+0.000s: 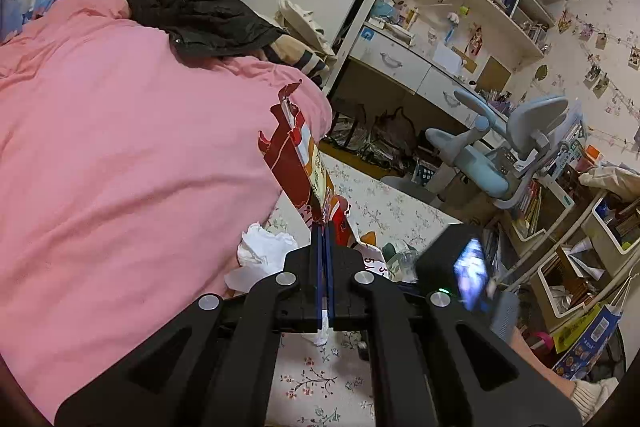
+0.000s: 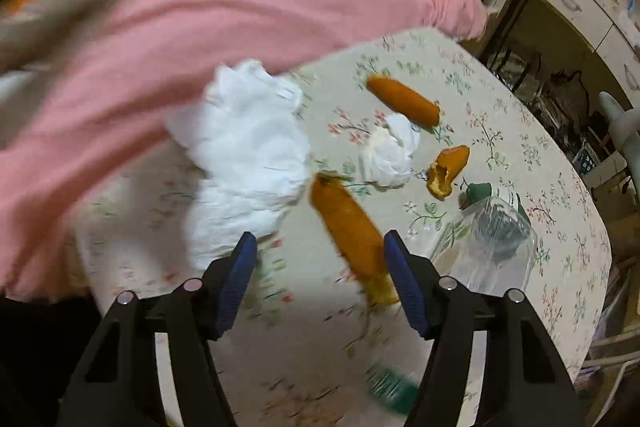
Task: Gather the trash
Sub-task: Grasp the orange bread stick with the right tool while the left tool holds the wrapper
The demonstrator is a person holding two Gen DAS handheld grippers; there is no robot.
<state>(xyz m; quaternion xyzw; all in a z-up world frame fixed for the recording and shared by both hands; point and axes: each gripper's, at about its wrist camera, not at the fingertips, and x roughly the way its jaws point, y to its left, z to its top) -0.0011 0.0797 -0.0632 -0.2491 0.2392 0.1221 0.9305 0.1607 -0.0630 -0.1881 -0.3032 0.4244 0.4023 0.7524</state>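
Only the left wrist view shows the left gripper [image 1: 323,227] clamped tight on a torn red wrapper [image 1: 298,155] that stands upright, leaning far-left, while the right wrist view shows the right gripper [image 2: 320,247] spread wide over the floral bedsheet [image 2: 520,131], a long orange peel [image 2: 350,233] running near-to-far between its fingers.

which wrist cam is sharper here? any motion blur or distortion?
Left wrist view: mostly sharp, the torn red wrapper pinched in the left tool reads clearly; the shelves bow from the fisheye. Right wrist view: motion-smeared throughout, the crumpled tissue and orange peel look streaky ahead of the open right tool.
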